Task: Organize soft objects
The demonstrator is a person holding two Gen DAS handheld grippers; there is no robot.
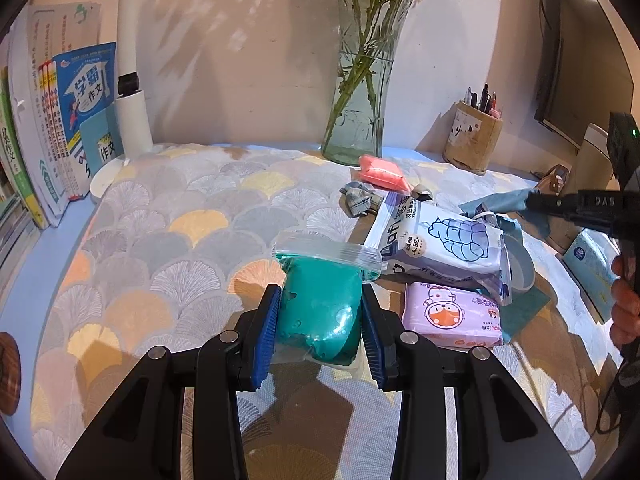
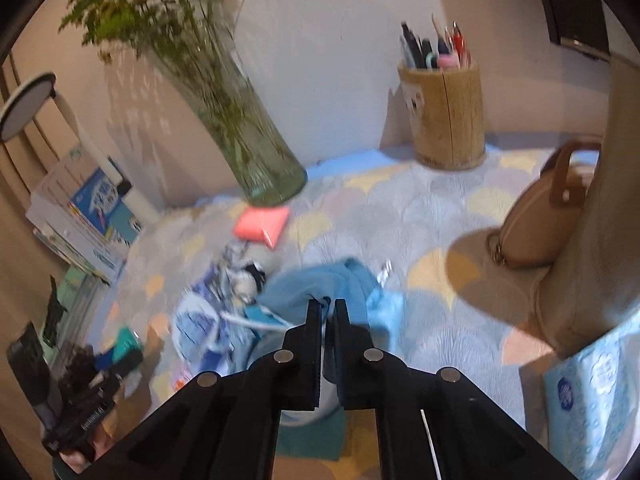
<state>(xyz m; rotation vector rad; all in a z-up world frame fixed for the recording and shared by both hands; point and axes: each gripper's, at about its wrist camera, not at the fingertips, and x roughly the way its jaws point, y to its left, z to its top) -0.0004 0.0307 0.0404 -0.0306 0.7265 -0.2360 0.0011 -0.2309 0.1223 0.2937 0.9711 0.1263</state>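
The left gripper (image 1: pixel 320 320) has its jaws clamped on a zip bag of teal putty (image 1: pixel 320 312), blue pads pressing both sides of the bag, which sits low over the counter (image 1: pixel 168 240) w/ its fan-pattern cloth. Just right of that bag lie a lilac tissue pack (image 1: pixel 454 316) and, behind it, a white-and-blue pack (image 1: pixel 444 240) propped at a tilt. Further back, near the glass vase (image 1: pixel 366 80), rests a pink putty bag (image 1: pixel 382 174), w/ a small plaid cloth piece (image 1: pixel 358 200) beside it.

The right gripper (image 2: pixel 328 308) has its jaws together, tips pinching a fold of the blue cloth (image 2: pixel 320 284) at the middle of the pile; in the left wrist view the same gripper shows at the right edge w/ cloth hanging from its tip. A person's hand (image 1: pixel 624 304) grips its handle.

Around: books (image 1: pixel 48 120) stacked at left, a wooden pen holder (image 2: pixel 446 116) by the wall, a tan handbag (image 2: pixel 548 220) at right, and a pale blue tissue box (image 2: pixel 592 396) close to the camera. The right wrist view is motion-blurred, so fine detail in the pile can't be told.
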